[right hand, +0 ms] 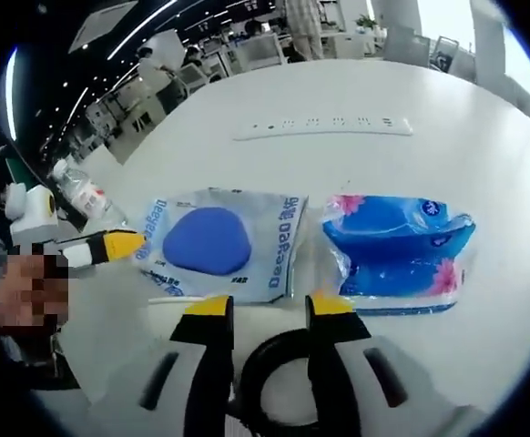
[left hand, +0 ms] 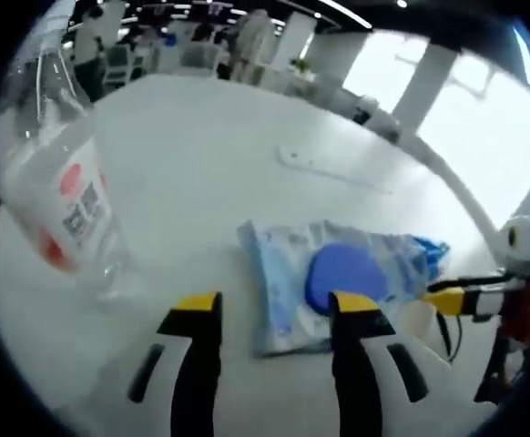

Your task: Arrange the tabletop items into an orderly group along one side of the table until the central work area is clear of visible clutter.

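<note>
Open-plan office behind; white table [right hand: 484, 127] carrying power strip [right hand: 324, 127]. Left gripper [left hand: 276, 308] hovering with jaws parted, empty, over wipes pack [left hand: 329, 278]; right gripper [right hand: 263, 309] likewise, near blue tissue pack [right hand: 397, 244]. Risk: left gripper swinging sideways, toppling water bottle [left hand: 56, 173]
</note>
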